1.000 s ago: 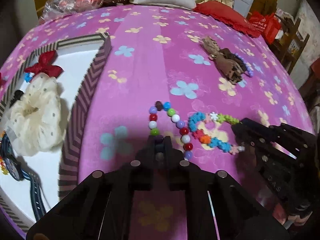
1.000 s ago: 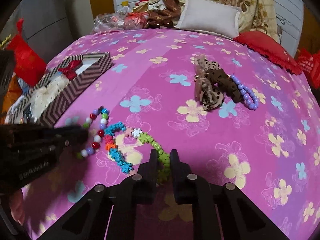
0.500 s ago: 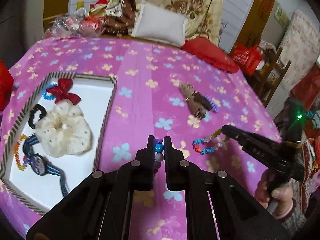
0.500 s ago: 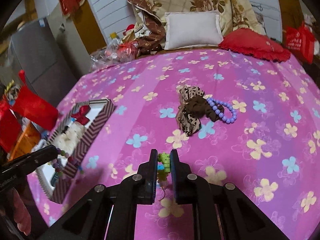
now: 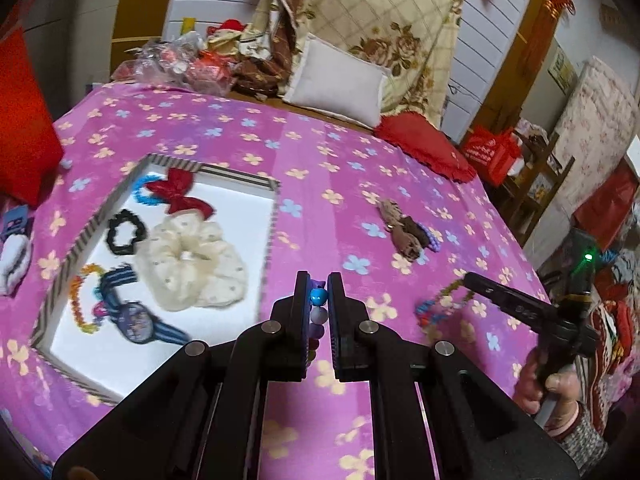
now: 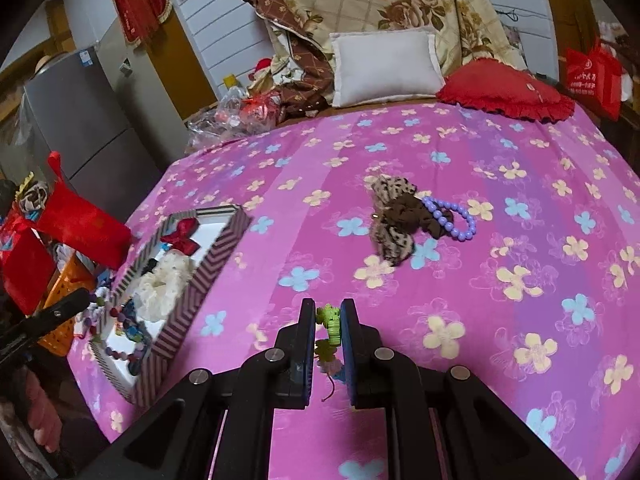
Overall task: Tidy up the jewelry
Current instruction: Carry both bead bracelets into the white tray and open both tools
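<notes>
- Left gripper (image 5: 319, 300) pinched on round-bead bracelet (image 5: 318, 297); strand hangs down between the jaws, clear of the bedspread (image 5: 320, 168).
- Right gripper (image 6: 327, 322) clamped on flower-bead bracelet (image 6: 332, 324), also dangling.
- Striped box (image 5: 272, 220) lies left of both, near the bedspread's left edge; left gripper is nearer, likely first to drop.
- Purple bracelet (image 6: 452, 220) waits mid-bed.

Left wrist view: looks along its tongs (image 5: 319, 300) from above the bed's near edge, facing the white pillow (image 5: 336, 80), the striped box (image 5: 272, 216) close by at left.
Right wrist view: higher and further right, also facing the white pillow (image 6: 384, 66).
Shared: striped box (image 6: 216, 248), pink bedspread (image 6: 500, 320), pillow.
</notes>
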